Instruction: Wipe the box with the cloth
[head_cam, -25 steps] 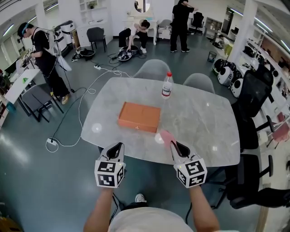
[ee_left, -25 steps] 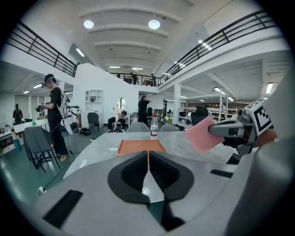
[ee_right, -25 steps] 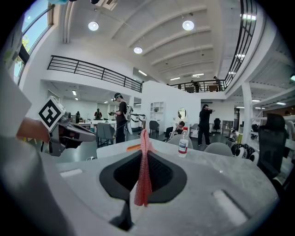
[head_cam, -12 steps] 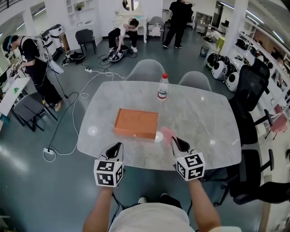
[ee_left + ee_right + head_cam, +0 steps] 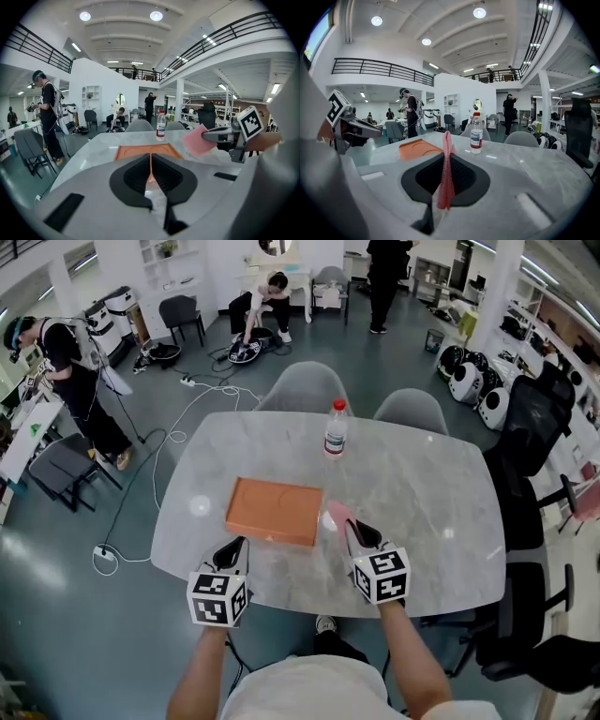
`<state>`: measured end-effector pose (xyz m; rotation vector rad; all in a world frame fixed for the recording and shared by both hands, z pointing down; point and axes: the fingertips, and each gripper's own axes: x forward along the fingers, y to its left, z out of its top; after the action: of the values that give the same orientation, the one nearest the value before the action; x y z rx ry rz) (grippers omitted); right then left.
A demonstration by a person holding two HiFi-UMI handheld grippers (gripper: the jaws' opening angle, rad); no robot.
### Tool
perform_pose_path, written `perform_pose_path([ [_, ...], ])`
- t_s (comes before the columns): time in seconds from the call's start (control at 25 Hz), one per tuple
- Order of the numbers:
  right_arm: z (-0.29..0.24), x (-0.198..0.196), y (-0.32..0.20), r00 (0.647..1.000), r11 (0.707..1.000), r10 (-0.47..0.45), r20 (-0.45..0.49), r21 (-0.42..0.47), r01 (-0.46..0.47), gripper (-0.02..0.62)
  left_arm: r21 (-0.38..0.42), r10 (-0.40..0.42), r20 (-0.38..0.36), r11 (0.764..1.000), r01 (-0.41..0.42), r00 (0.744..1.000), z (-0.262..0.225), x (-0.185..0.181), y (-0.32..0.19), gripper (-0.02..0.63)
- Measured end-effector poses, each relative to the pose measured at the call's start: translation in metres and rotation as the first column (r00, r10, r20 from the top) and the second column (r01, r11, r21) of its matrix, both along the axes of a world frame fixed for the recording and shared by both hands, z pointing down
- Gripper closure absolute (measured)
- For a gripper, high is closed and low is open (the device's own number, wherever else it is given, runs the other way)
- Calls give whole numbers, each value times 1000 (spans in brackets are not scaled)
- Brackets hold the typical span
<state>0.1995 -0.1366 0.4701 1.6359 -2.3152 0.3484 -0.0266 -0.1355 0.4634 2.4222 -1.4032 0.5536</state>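
Observation:
The flat orange box (image 5: 274, 510) lies on the marble table (image 5: 422, 493), just left of centre. My right gripper (image 5: 351, 530) is shut on a pink cloth (image 5: 337, 515), which sticks up past its fingertips beside the box's near right corner. In the right gripper view the cloth (image 5: 446, 173) hangs pinched between the jaws, with the box (image 5: 419, 148) ahead to the left. My left gripper (image 5: 236, 550) hovers at the box's near edge, shut with nothing in it. The left gripper view shows the box (image 5: 147, 151) straight ahead and the cloth (image 5: 197, 139) to the right.
A water bottle (image 5: 335, 429) with a red cap stands at the table's far side. Two grey chairs (image 5: 314, 388) sit behind it, and black office chairs (image 5: 530, 437) stand to the right. Cables lie on the floor to the left, and people are at the far end of the room.
The table and box have come nearer in the head view. Both grippers now reach over the near table edge, close to the box. The cloth stays pinched in the right gripper.

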Motion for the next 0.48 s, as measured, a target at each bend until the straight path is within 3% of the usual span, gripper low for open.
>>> perform_pose_path([
  [0.48,49,24,-65,994,989,-105,17,-104,106,577,-35,-71,1,997,71,997,13,54,-42,591],
])
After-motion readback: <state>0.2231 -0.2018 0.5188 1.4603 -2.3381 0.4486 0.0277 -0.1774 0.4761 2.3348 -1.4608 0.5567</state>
